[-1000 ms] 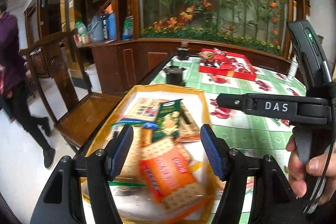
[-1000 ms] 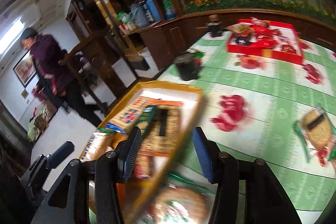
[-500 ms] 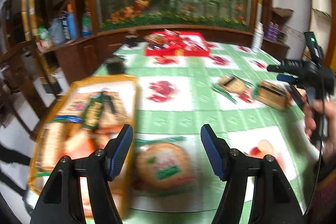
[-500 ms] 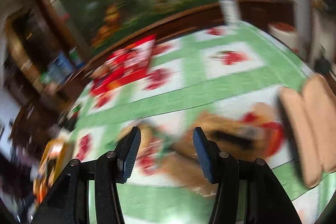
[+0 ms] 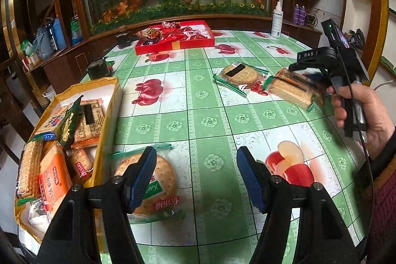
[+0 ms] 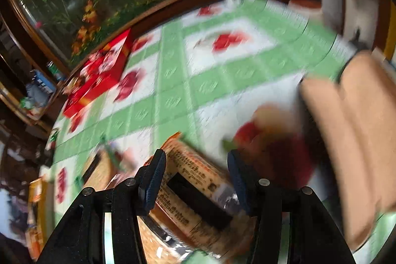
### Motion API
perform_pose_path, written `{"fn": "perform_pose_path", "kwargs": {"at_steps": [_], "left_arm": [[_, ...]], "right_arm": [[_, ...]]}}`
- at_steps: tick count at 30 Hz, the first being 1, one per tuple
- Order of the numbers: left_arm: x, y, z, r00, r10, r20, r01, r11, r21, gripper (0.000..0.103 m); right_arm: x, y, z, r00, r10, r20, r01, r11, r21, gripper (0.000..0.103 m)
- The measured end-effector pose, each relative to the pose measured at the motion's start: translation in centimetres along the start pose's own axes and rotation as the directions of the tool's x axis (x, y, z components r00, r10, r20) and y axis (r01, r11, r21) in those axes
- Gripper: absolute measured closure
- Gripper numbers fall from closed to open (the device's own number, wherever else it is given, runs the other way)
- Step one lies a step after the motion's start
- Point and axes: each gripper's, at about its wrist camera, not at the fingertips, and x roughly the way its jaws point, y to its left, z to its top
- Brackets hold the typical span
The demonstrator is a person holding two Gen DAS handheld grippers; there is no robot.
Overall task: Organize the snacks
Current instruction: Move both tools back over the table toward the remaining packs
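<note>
Straddling cracker pack [image 6: 195, 192], right tool [image 6: 195, 180] — jaws apart

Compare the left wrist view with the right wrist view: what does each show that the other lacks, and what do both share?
Only the left wrist view shows the left claw over a round cracker pack, and the right hand. Only the right wrist view shows the right claw's open jaws astride the rectangular cracker pack. Both show that pack, the yellow tray, the red box, the spray bottle and the green tablecloth.
</note>
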Motion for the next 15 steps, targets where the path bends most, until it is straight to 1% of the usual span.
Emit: {"fn": "perform_pose_path", "kwargs": {"at_steps": [1, 2, 3, 5, 7, 8, 9, 10, 11, 12, 14, 15], "left_arm": [[0.0, 0.1, 0.0, 1.000, 0.001, 0.000, -0.001, 1.000, -0.004, 0.037], [-0.1, 0.2, 0.0, 1.000, 0.003, 0.000, -0.003, 1.000, -0.007, 0.037], [-0.1, 0.4, 0.1, 1.000, 0.006, 0.001, -0.006, 1.000, -0.010, 0.037], [-0.1, 0.7, 0.2, 1.000, 0.011, 0.001, -0.011, 1.000, -0.018, 0.037], [-0.2, 1.0, 0.3, 1.000, 0.013, -0.002, -0.013, 1.000, -0.029, 0.037], [-0.2, 1.2, 0.3, 1.000, 0.012, -0.005, -0.012, 0.999, -0.035, 0.037], [-0.3, 1.4, 0.3, 1.000, 0.010, -0.007, -0.011, 0.999, -0.043, 0.037], [-0.3, 1.6, 0.4, 1.000, 0.010, -0.008, -0.010, 0.999, -0.048, 0.037], [-0.4, 1.7, 0.4, 1.000, 0.011, -0.008, -0.011, 0.999, -0.051, 0.037], [-0.4, 1.9, 0.4, 1.000, 0.015, -0.009, -0.016, 0.998, -0.053, 0.037], [-0.4, 2.0, 0.6, 1.000, 0.020, -0.009, -0.021, 0.998, -0.053, 0.037], [-0.2, 2.0, 0.7, 1.000, 0.022, -0.010, -0.022, 0.998, -0.054, 0.037]], "right_arm": [[-0.1, 0.6, -0.6, 0.999, 0.029, -0.016, -0.029, 1.000, 0.001, 0.046], [-0.1, 1.2, -1.1, 0.998, 0.046, -0.041, -0.046, 0.999, -0.006, 0.041], [-0.1, 2.4, -1.8, 0.995, 0.070, -0.069, -0.073, 0.997, -0.037, 0.039], [0.0, 4.6, -3.1, 0.986, 0.120, -0.119, -0.132, 0.986, -0.097, 0.038], [0.1, 7.1, -4.6, 0.972, 0.162, -0.170, -0.190, 0.968, -0.166, 0.038], [-0.1, 8.2, -5.3, 0.971, 0.157, -0.179, -0.193, 0.958, -0.211, 0.038], [-0.3, 9.1, -5.8, 0.975, 0.133, -0.177, -0.178, 0.948, -0.265, 0.038], [-0.6, 10.1, -6.5, 0.982, 0.092, -0.164, -0.144, 0.931, -0.337, 0.035], [-0.9, 11.1, -7.3, 0.987, 0.045, -0.151, -0.106, 0.899, -0.426, 0.032], [-1.1, 11.7, -8.1, 0.989, 0.020, -0.147, -0.091, 0.864, -0.495, 0.032], [-1.2, 12.4, -9.5, 0.989, -0.019, -0.149, -0.073, 0.805, -0.589, 0.029], [-0.8, 12.5, -10.5, 0.987, -0.053, -0.151, -0.055, 0.770, -0.635, 0.029]]}}
